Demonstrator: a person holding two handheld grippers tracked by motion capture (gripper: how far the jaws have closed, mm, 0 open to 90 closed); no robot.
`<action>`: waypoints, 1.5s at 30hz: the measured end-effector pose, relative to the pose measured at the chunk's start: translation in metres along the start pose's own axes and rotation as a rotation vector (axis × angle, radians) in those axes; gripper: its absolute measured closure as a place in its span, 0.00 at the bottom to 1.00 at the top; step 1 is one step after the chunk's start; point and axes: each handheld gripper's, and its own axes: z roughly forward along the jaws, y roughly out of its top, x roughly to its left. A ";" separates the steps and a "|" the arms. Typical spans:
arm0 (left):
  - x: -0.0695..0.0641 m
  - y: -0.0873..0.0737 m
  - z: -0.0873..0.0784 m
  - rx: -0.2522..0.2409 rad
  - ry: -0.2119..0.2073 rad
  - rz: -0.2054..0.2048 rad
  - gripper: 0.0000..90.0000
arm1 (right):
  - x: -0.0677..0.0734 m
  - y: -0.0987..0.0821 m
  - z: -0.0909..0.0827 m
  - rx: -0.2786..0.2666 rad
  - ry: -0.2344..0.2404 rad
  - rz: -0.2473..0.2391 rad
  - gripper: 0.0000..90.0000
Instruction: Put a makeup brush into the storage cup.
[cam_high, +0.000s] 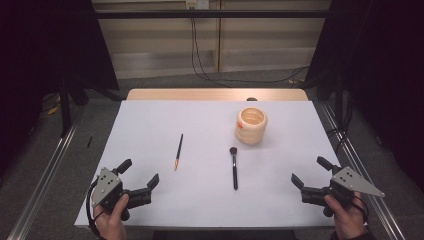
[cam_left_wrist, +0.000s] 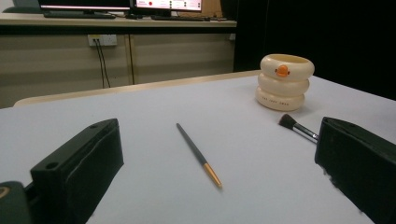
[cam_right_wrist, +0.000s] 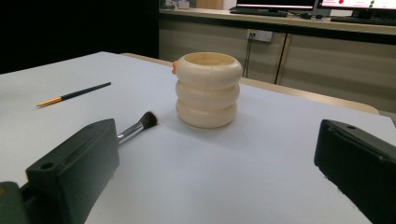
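Table (cam_high: 150, 125), white. Cream ringed holder (cam_high: 251, 125) taken as landmark, upright at far right. Makeup brush (cam_high: 233, 167) lies just near-left of holder, long axis toward the person, bristles far. Thin brush (cam_high: 178, 151) farther left, gold end near, probably the ferrule. Left gripper (cam_high: 141, 175) nearer thin brush, right gripper (cam_high: 306, 171) nearer makeup brush. Fingers of both released, nothing between, well short of either brush.

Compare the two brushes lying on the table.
The thin brush has a slim dark handle with a gold end; the makeup brush has a thicker black handle, a silver collar and a fluffy dark head. The makeup brush lies nearer the cream holder. Both lie flat, untouched.
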 end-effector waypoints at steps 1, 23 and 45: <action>0.000 0.000 0.000 0.004 -0.005 0.003 0.01 | 0.000 0.000 0.000 0.004 0.000 0.005 0.00; -0.001 0.006 0.004 0.001 -0.008 -0.013 0.01 | 0.002 0.000 0.001 0.012 0.020 0.002 0.00; -0.004 0.037 0.037 0.037 -0.083 0.059 0.01 | 0.004 0.001 0.002 0.006 0.028 0.008 0.00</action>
